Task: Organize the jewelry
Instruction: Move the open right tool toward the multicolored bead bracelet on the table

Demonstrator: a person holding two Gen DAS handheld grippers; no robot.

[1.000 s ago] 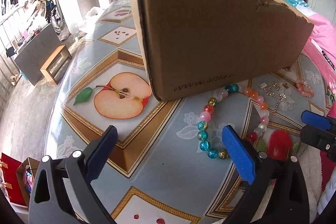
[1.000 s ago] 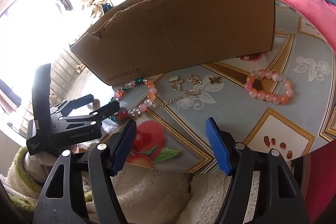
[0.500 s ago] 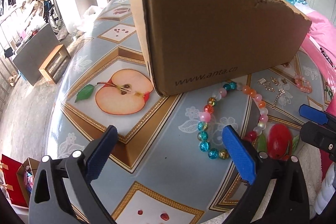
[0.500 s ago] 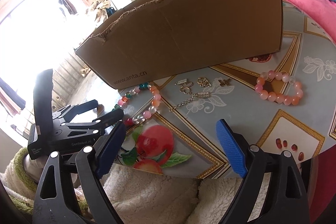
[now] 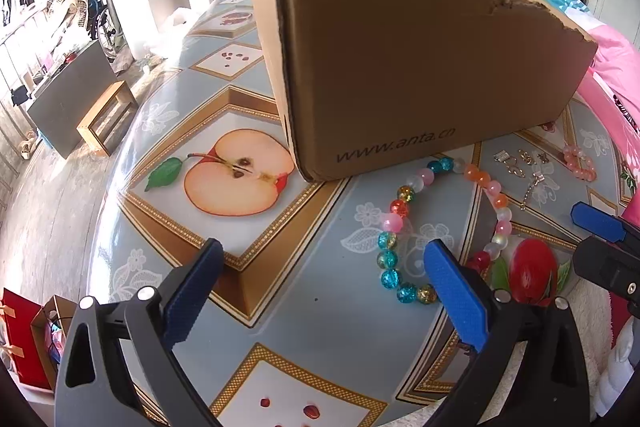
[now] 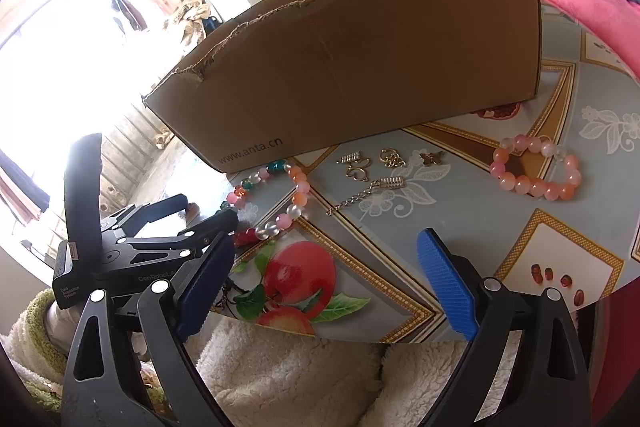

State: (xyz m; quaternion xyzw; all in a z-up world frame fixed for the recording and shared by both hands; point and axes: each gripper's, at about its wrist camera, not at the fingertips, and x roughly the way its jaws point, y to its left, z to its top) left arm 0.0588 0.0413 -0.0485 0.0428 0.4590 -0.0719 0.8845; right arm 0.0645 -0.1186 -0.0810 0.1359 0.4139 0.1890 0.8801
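A multicoloured bead necklace (image 5: 394, 207) lies on the table in front of a torn cardboard box (image 5: 420, 67); it also shows in the right wrist view (image 6: 298, 199). A pink bead bracelet (image 6: 536, 175) lies to the right, with small gold charms (image 6: 390, 159) and a gold chain (image 6: 360, 193) between them. My left gripper (image 5: 320, 279) is open and empty, hovering near the necklace's left side. My right gripper (image 6: 324, 275) is open and empty over the table's front edge, short of the chain.
The table (image 5: 340, 327) has a fruit-pattern cloth. The box (image 6: 360, 67) stands behind the jewelry. The left gripper's body (image 6: 120, 247) sits at the left of the right wrist view. A pink blanket (image 6: 592, 11) lies at the right. White fleece (image 6: 300, 379) is below the table edge.
Both grippers have drawn back and up a little from the box, so more table and jewelry show. Both stay open. The jewelry has not moved.
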